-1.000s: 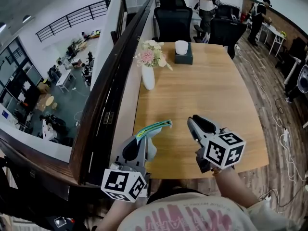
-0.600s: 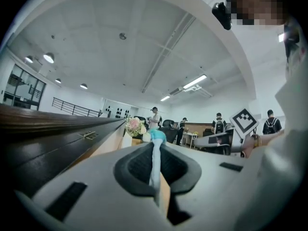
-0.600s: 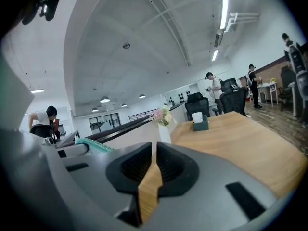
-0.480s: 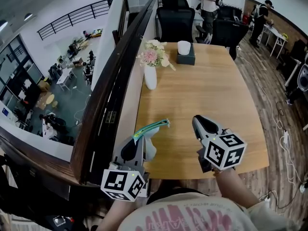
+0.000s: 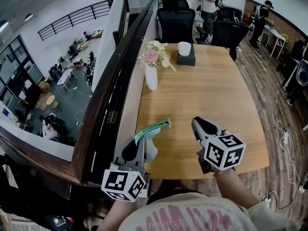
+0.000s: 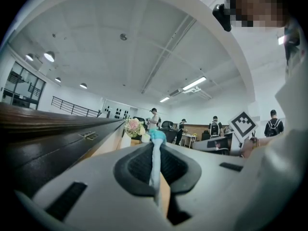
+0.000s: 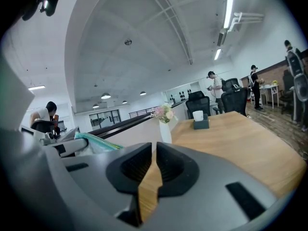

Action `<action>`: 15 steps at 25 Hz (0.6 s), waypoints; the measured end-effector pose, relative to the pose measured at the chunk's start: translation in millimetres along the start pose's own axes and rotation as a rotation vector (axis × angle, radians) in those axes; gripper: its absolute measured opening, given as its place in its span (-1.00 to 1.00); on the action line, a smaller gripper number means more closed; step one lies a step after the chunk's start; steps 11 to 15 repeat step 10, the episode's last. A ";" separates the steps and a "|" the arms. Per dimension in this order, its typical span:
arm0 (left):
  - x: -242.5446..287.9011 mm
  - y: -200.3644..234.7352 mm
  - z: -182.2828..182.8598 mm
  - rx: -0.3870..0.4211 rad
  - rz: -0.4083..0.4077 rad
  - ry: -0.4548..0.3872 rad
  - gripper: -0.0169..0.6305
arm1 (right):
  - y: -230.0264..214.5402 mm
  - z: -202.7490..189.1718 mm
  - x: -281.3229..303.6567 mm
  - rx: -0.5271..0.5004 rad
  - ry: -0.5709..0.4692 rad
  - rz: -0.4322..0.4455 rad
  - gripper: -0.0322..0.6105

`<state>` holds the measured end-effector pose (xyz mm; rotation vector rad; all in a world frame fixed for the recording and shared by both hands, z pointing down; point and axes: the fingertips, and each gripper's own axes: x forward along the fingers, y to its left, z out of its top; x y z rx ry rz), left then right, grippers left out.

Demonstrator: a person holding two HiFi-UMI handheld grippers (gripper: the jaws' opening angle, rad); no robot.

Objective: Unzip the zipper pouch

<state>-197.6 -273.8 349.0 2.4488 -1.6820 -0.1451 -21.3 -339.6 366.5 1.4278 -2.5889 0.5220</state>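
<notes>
A teal and pale blue zipper pouch [image 5: 154,126] is held up over the near left part of the wooden table [image 5: 207,95]. My left gripper [image 5: 143,137] is shut on its lower edge. In the left gripper view the pouch [image 6: 155,150] runs as a thin blue strip straight up between the pressed jaws of the left gripper [image 6: 157,163]. My right gripper [image 5: 197,122] hovers to the right of the pouch, apart from it. In the right gripper view the right gripper [image 7: 154,154] has its tips together with nothing between them, and the pouch [image 7: 98,143] shows at the left.
A white vase of flowers [image 5: 151,77] stands near the table's left edge. A dark tissue box [image 5: 186,57] sits at the far end, with black office chairs [image 5: 175,19] behind it. A dark wooden rail [image 5: 113,81] runs along the left. People stand far back.
The right gripper's jaws have drawn together and it has drifted slightly right. The left gripper still holds the pouch in the same place.
</notes>
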 end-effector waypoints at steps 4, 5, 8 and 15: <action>-1.4 0.8 0.7 -0.003 0.000 -0.002 -0.93 | 0.8 -0.6 0.3 0.005 0.001 -0.001 -0.81; -1.9 1.1 1.1 -0.004 0.000 -0.003 -0.93 | 1.1 -0.9 0.4 0.005 0.002 0.000 -0.81; -3.3 0.8 3.1 -0.006 0.001 -0.008 -0.93 | 2.2 -2.1 0.4 0.005 0.008 0.002 -0.81; -4.4 0.4 4.2 -0.006 0.000 -0.011 -0.93 | 3.2 -3.1 0.3 0.005 0.013 0.004 -0.81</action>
